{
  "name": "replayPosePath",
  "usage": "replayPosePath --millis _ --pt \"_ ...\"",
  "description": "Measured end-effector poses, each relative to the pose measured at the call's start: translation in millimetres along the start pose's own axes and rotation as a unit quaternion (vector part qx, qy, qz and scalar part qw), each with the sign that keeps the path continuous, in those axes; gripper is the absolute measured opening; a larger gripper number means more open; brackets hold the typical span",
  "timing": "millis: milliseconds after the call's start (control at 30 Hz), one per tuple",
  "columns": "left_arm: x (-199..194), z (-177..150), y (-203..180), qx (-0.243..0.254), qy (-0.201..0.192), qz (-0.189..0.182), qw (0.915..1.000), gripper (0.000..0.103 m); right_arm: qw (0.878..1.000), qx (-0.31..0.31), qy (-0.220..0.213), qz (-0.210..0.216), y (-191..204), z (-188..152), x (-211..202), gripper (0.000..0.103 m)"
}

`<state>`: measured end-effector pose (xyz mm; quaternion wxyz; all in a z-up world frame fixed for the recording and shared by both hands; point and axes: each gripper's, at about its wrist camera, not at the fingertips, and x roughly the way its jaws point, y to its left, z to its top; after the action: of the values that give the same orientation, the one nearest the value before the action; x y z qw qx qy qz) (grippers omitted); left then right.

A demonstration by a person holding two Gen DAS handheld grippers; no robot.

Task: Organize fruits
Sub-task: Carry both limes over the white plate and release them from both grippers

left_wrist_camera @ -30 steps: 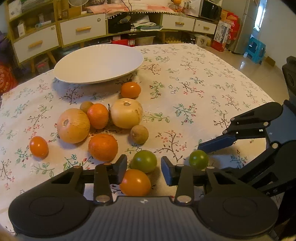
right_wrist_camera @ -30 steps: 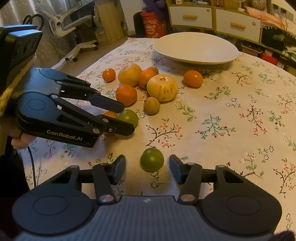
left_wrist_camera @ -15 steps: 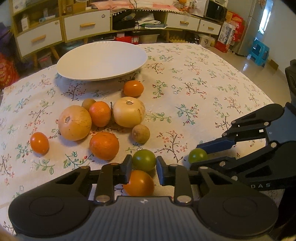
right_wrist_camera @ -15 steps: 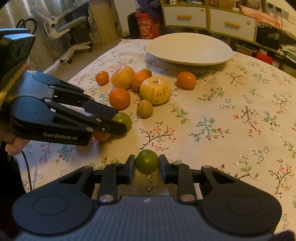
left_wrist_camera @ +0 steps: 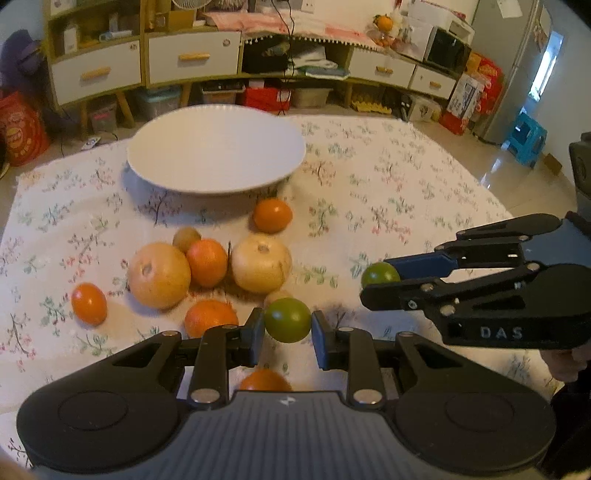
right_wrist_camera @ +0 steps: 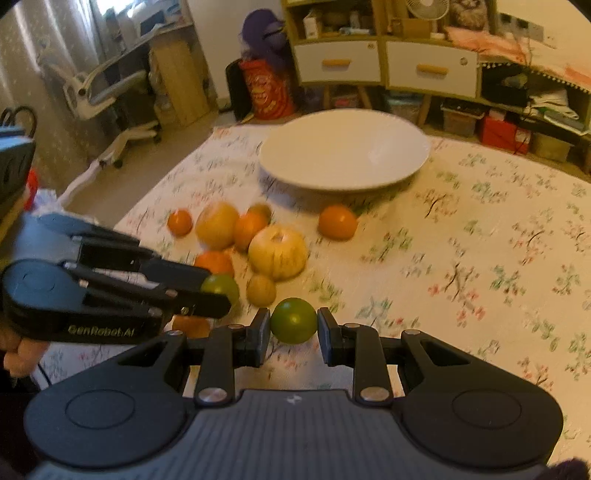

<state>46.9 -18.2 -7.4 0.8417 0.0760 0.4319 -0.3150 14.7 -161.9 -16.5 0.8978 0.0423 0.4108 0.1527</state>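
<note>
Left gripper [left_wrist_camera: 287, 332]: clenched on a green fruit [left_wrist_camera: 287, 320], pinched between its fingers.
Right gripper [right_wrist_camera: 293, 334]: clenched on another green fruit [right_wrist_camera: 294, 320].
Plate [left_wrist_camera: 216, 162]: far side.

Glossy white plate [left_wrist_camera: 216, 184], floral cloth tablecloth [left_wrist_camera: 406, 192], matt black plastic left gripper [left_wrist_camera: 288, 328].

An orange fruit [left_wrist_camera: 264, 380] sits mostly hidden behind the left gripper [left_wrist_camera: 288, 328], while the shelves' [left_wrist_camera: 110, 33] small contents blur beyond telling.
</note>
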Motion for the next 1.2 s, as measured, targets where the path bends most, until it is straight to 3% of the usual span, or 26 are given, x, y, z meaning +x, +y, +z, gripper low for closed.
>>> replayPosePath --millis 433,700,1200 --pt "-3 23 1 -0.016 -0.019 -0.006 0.9997 0.007 0.999 0.016 -0.029 0.001 -9 32 0 0.025" --pt "-8 39 15 -0.038 -0.03 0.014 0.9987 0.007 0.999 0.029 -0.046 0.005 -14 53 0 0.025" --pt "22 109 33 -0.047 -0.053 0.036 0.9968 0.007 0.998 0.038 -0.054 0.018 -51 105 24 0.025"
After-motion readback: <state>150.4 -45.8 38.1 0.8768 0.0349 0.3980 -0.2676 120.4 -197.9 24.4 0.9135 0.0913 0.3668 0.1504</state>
